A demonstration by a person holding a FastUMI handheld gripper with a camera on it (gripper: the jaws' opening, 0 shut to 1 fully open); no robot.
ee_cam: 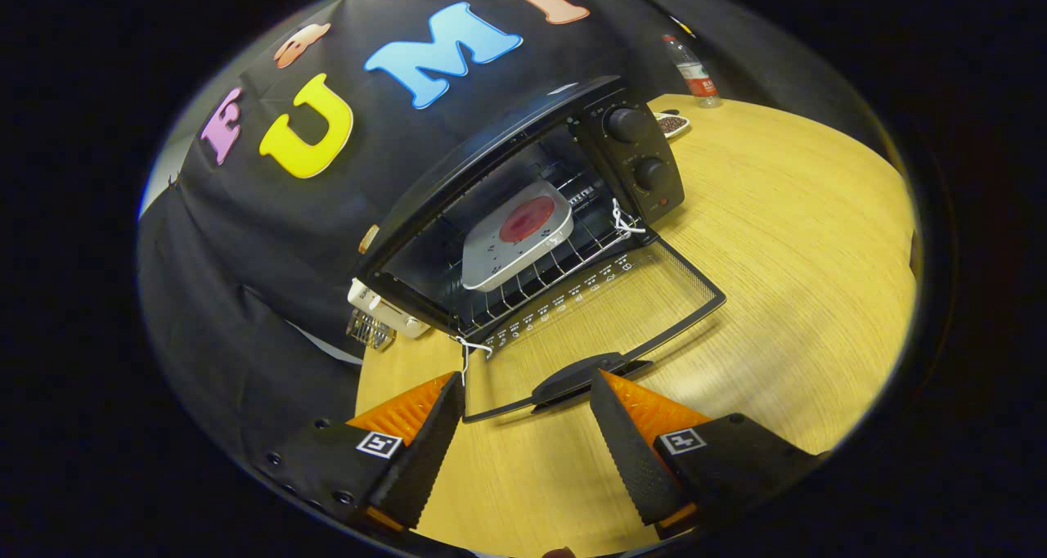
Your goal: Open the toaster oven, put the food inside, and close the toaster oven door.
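Gripper view finding: the oven [523,206] stands on the table [785,239] with its door [597,312] dropped fully open, lying flat and reaching out from the oven mouth toward the gripper [527,398]. The food, a red round item on a white tray [515,235], sits on the wire rack [532,276] inside the oven, well back from the door.

Gripper state: fingers spread apart, grasping nothing. The door handle [585,378] lies at the door's outer edge, the part of the oven farthest from its mouth, and it sits just ahead of the fingertips, in line with the gap between them. The right fingertip overlaps the handle's end; contact cannot be confirmed.

Key relation: the handle's long axis runs crosswise to the fingers, parallel to the oven front. The door hinges along the bottom of the oven mouth, so the handle must travel up and back toward the oven.

Judgement: loading appears complete; closing the door remains. The next move calls for getting under or around the handle and lifting.

Also noted: two knobs [638,145] on the oven's right panel; a bottle [691,71] beyond the oven.
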